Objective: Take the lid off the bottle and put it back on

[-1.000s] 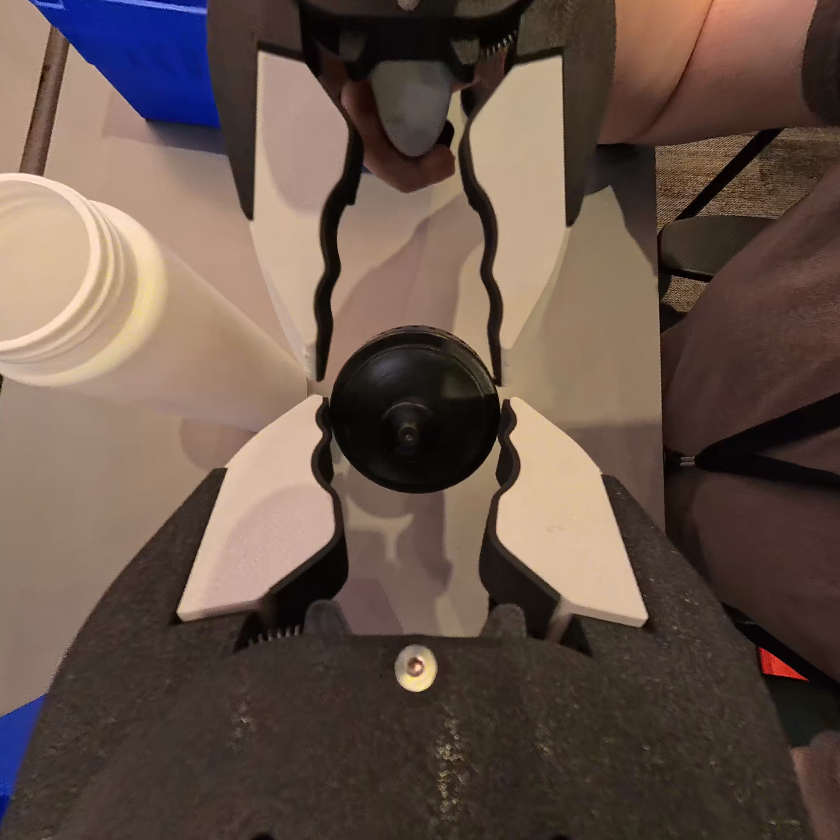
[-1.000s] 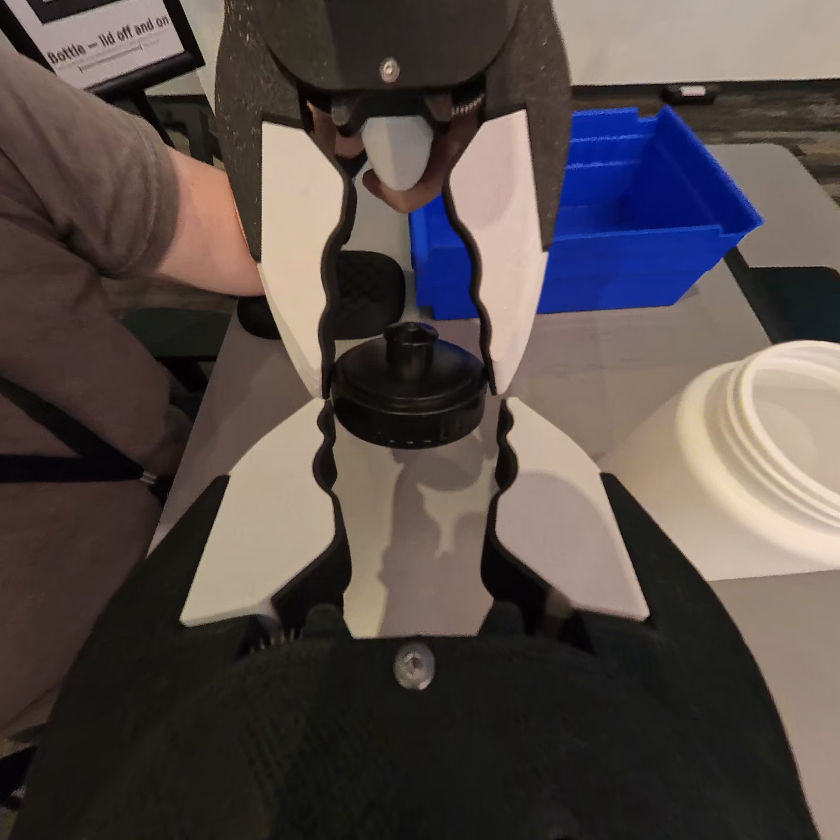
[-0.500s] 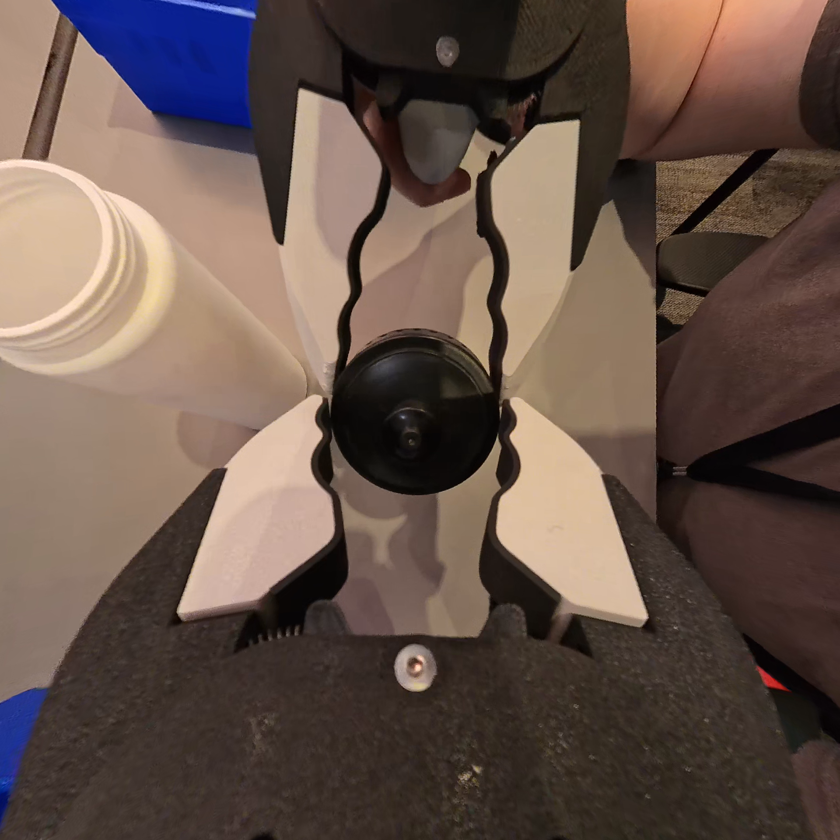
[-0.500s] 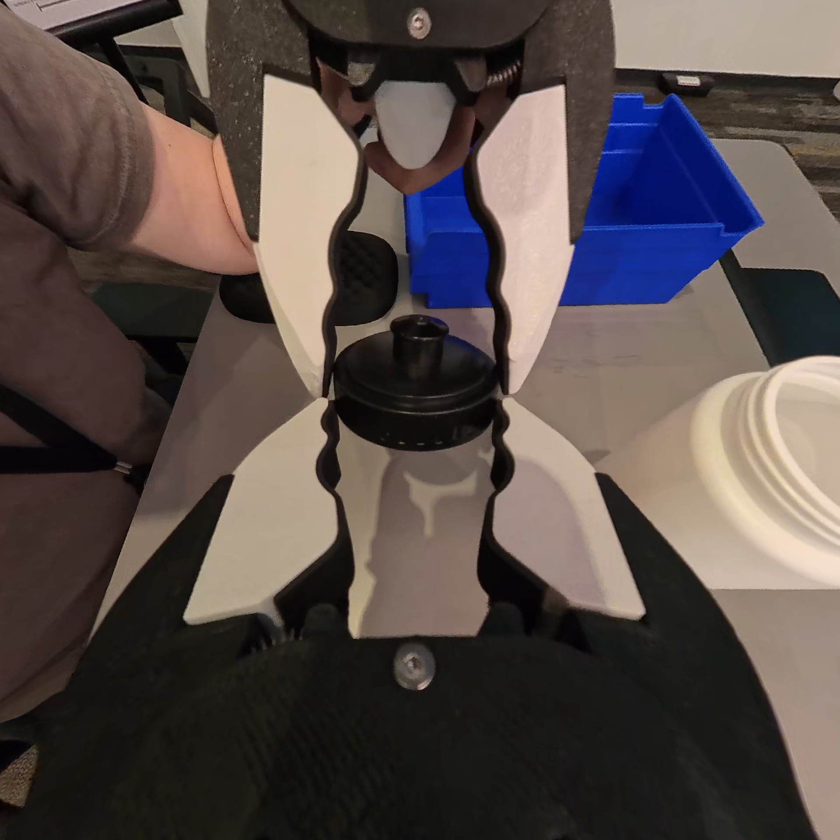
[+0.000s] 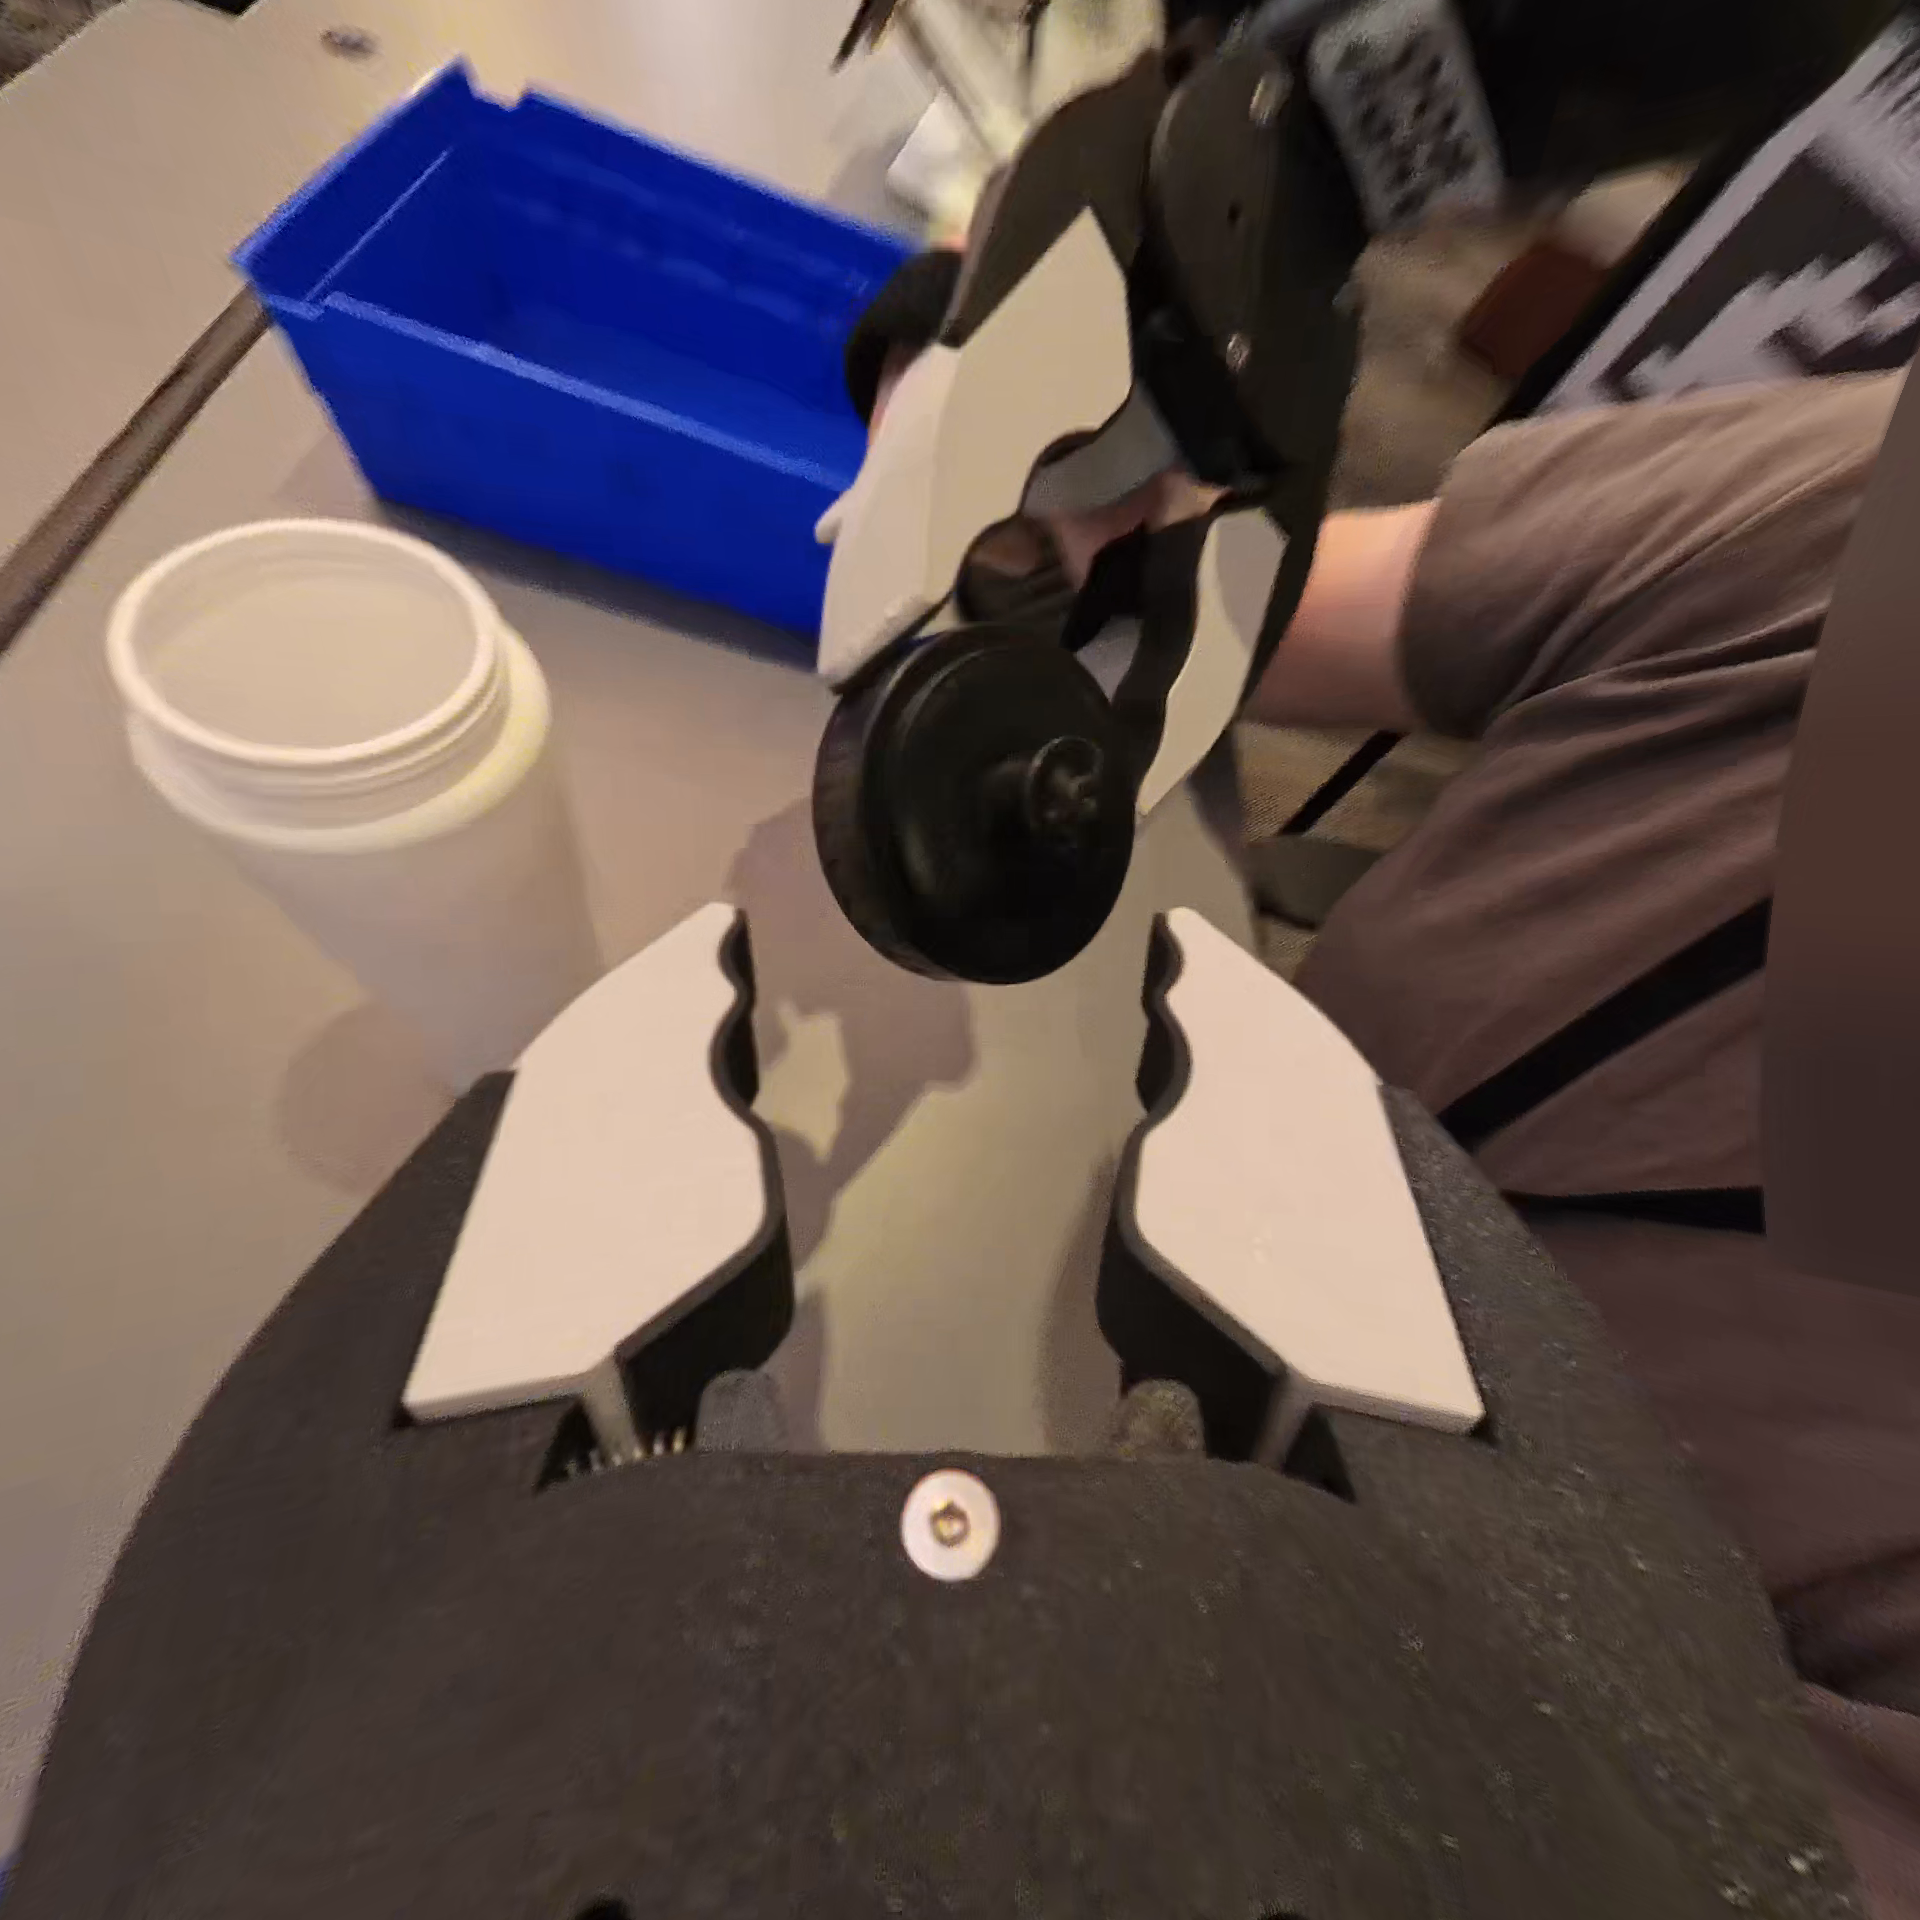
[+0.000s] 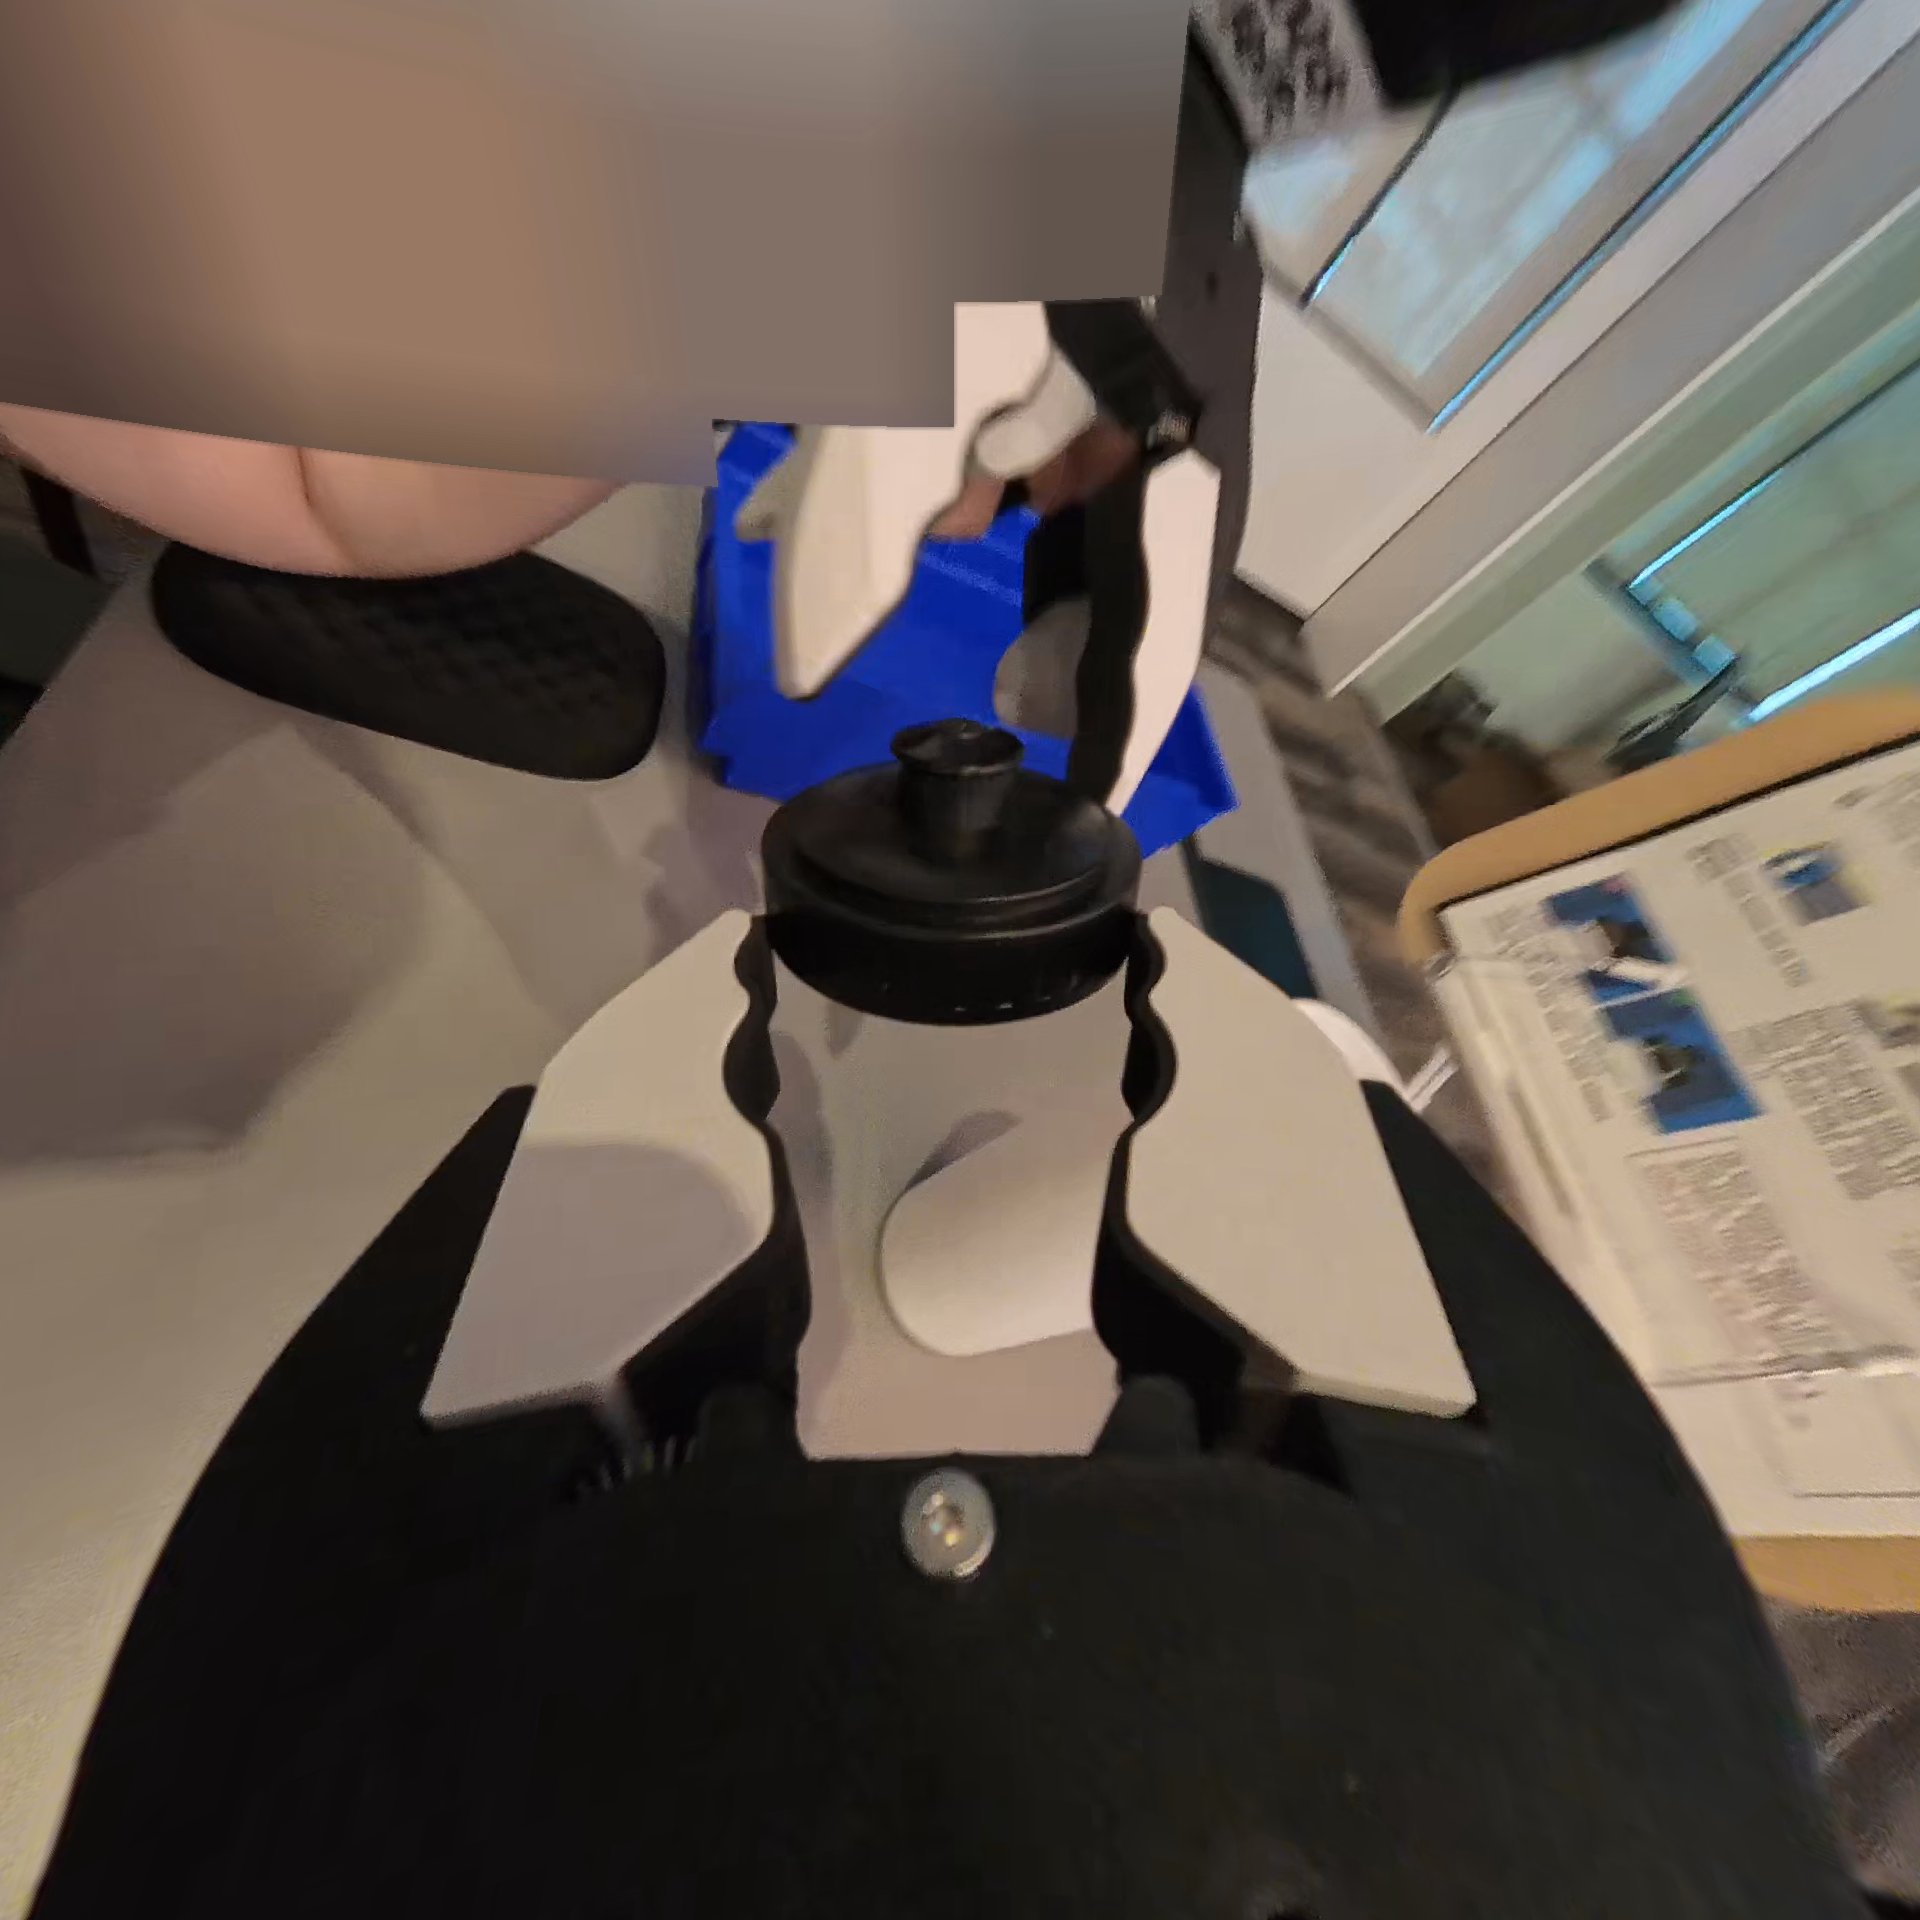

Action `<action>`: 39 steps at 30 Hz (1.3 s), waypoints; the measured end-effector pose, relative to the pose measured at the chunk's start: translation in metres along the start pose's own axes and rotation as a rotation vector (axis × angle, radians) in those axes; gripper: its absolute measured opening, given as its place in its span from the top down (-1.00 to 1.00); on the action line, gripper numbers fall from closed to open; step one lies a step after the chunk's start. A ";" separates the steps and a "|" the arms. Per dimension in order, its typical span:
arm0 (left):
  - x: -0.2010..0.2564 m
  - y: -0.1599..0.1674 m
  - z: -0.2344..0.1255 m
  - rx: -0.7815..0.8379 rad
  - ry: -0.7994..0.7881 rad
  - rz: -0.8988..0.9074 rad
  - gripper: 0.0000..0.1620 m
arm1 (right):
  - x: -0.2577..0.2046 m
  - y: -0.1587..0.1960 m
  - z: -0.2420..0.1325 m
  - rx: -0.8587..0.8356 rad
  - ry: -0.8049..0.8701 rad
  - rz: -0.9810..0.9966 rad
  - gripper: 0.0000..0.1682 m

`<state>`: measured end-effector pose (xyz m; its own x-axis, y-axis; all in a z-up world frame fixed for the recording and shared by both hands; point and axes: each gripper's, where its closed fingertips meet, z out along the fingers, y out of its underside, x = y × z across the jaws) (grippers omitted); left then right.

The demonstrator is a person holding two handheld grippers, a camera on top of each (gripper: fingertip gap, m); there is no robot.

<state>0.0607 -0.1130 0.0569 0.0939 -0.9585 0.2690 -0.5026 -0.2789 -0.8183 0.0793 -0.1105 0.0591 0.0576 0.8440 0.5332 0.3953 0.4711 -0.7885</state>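
Observation:
The black lid (image 6: 945, 904) with a spout sits between the tips of my right gripper (image 6: 951, 925), which is shut on its rim. In the left wrist view the lid (image 5: 977, 810) hangs tilted in the air in the right gripper (image 5: 997, 738), just beyond my left gripper (image 5: 951, 935). The left gripper is open and empty, its fingertips (image 5: 717, 945) apart from the lid. The white bottle (image 5: 332, 727) stands upright and open on the grey table, to the left of both grippers. The left gripper (image 6: 961, 743) also shows beyond the lid in the right wrist view.
A blue bin (image 5: 582, 343) stands on the table (image 5: 125, 1039) behind the bottle. A person's arm and brown sleeve (image 5: 1558, 623) fill the right side. A black chair armrest (image 6: 405, 655) lies at the left. A printed sheet on a wood-edged table (image 6: 1662, 1091) lies at the right.
Both grippers held the lid before. The left gripper has opened, let go and drawn back. The right gripper keeps the lid and has tilted it; both views have swung.

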 end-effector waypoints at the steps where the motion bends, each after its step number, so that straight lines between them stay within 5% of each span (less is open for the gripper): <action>1: 0.004 -0.006 -0.002 0.041 0.057 -0.021 0.23 | 0.001 -0.006 -0.004 0.033 0.023 -0.039 0.21; 11: 0.039 -0.035 0.000 0.242 0.588 -0.265 0.73 | 0.005 -0.030 -0.023 0.162 0.151 -0.216 0.21; 15: 0.049 -0.039 0.001 0.267 0.709 -0.287 0.77 | 0.004 -0.032 -0.024 0.191 0.131 -0.190 0.20; 39: 0.034 -0.043 0.006 0.295 0.609 -0.262 0.70 | 0.015 -0.033 -0.029 0.217 0.191 -0.136 0.14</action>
<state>0.0903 -0.1343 0.0982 -0.3593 -0.6790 0.6402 -0.2685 -0.5818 -0.7677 0.0937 -0.1206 0.1020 0.1969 0.7155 0.6702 0.2071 0.6378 -0.7418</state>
